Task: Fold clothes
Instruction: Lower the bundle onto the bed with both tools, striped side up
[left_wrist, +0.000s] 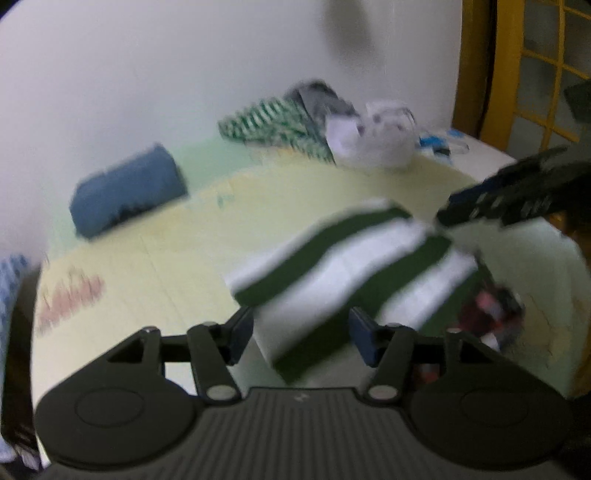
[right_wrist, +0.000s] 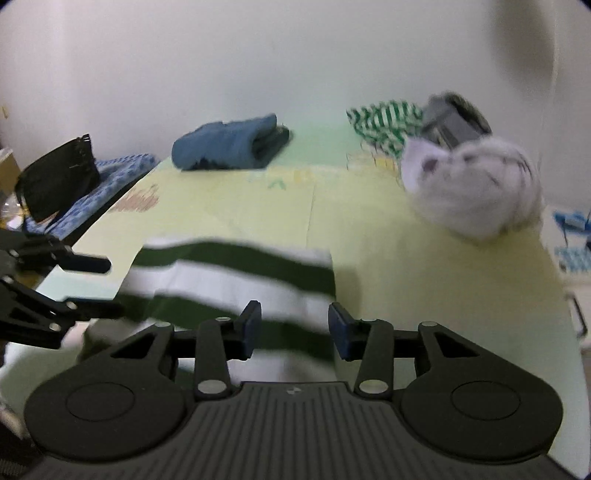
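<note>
A folded garment with broad dark green and white stripes (left_wrist: 351, 269) lies on the pale yellow-green table (left_wrist: 166, 258); it also shows in the right wrist view (right_wrist: 240, 277). My left gripper (left_wrist: 301, 338) is open just above its near edge, jaws apart, nothing between them. My right gripper (right_wrist: 293, 328) is open over the garment's near right part. The right gripper also shows in the left wrist view (left_wrist: 498, 199) above the garment's far corner. The left gripper (right_wrist: 99, 284) shows open at the garment's left side in the right wrist view. Both views are motion-blurred.
A folded blue garment (right_wrist: 229, 146) lies at the back. A thin green-and-white striped cloth (right_wrist: 384, 122), a grey item (right_wrist: 450, 118) and a white crumpled garment (right_wrist: 476, 188) sit at the back right. A black bag (right_wrist: 59, 177) stands left on blue patterned cloth. Yellow window frame (left_wrist: 513, 74) stands right.
</note>
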